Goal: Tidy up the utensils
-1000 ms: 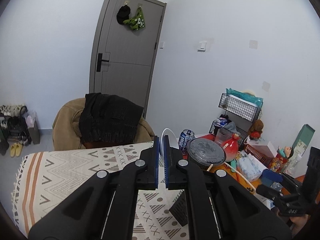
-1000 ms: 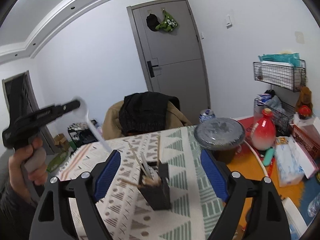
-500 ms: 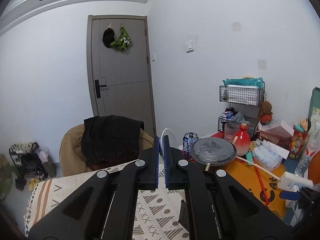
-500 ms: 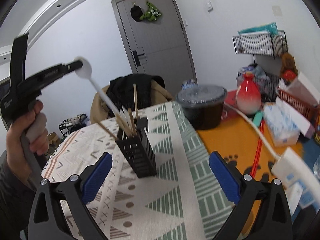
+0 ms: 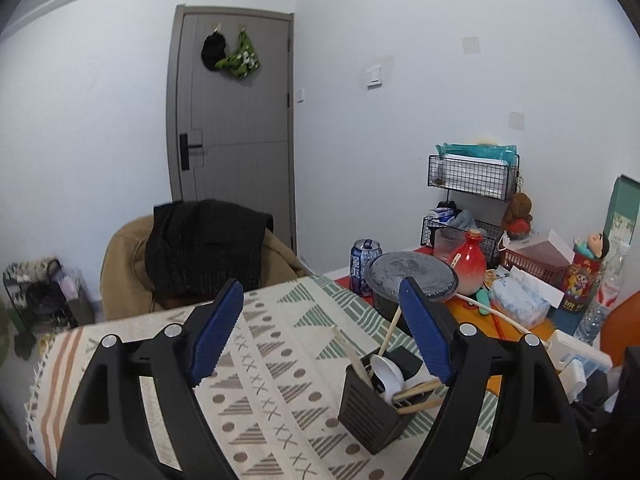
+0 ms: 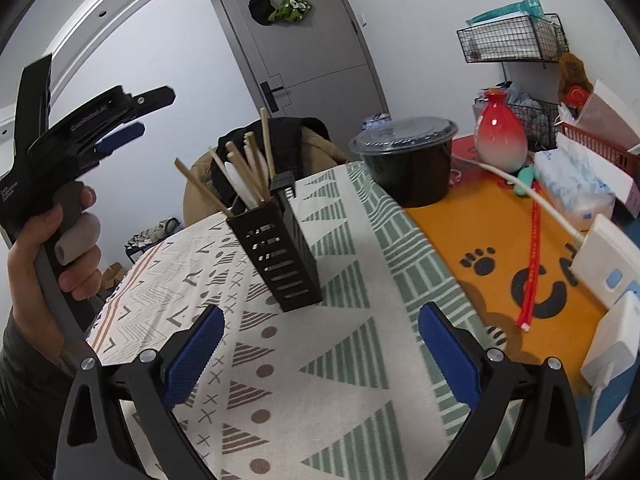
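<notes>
Spoon in caddy, both my grippers empty.
Left gripper opening, right gripper wide; white spoon, probably plastic, in black holder at 12 o'clock.

You can read little here. The orange mat bears large black letters, a "C" clear, beside paw prints. Lettering on the left tongs, blue can and red tin stays illegible.

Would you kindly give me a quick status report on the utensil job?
Left gripper opening, nothing between jaws. Right gripper open, empty. White spoon and chopsticks in black holder. Nothing in the way.
</notes>
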